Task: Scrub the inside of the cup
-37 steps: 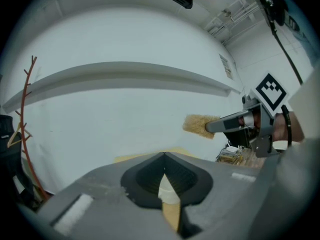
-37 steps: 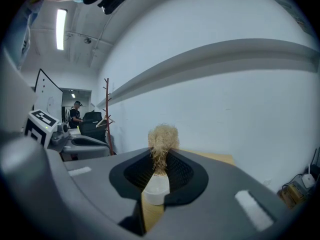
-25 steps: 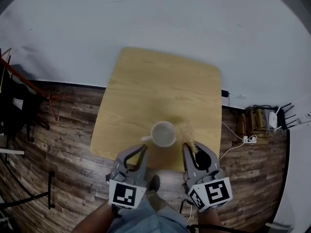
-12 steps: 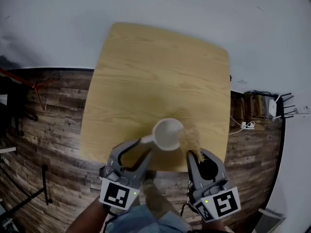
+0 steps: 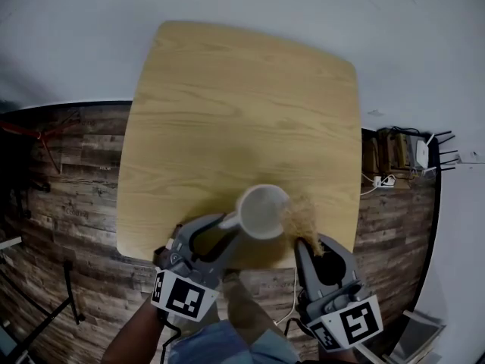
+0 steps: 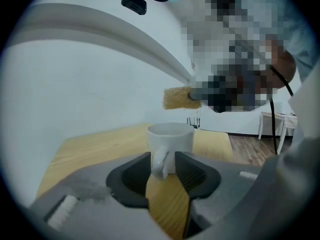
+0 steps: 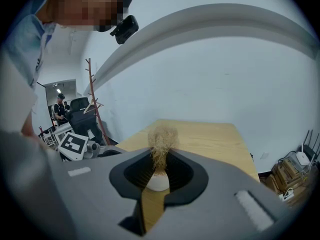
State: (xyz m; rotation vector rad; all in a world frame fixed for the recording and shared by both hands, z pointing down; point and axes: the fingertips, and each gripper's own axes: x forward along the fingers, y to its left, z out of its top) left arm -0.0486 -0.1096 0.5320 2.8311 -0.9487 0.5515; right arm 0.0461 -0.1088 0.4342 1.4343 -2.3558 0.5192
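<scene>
A white cup [image 5: 262, 210] stands near the front edge of the wooden table [image 5: 227, 89], its handle [image 5: 229, 220] pointing at me. My left gripper [image 5: 226, 227] has just been opening. In the left gripper view the handle [image 6: 159, 163] sits between the spread jaws of my left gripper [image 6: 162, 165] with a gap on one side. My right gripper [image 5: 309, 243] is shut on a tan fibrous scrubber [image 5: 302, 219], which hangs beside the cup's right rim. The scrubber [image 7: 161, 143] sticks up from the jaws of my right gripper [image 7: 159, 163]. The cup's inside is hidden from both gripper views.
Dark plank floor surrounds the table. A power strip with cables [image 5: 381, 180] and a white router [image 5: 421, 155] lie on the floor at the right. A coat stand [image 7: 95, 96] and a seated person [image 7: 61, 108] are far off to the left.
My left gripper has moved forward to the cup and spread its jaws around the handle. My right gripper with the scrubber stays beside the cup's right rim.
</scene>
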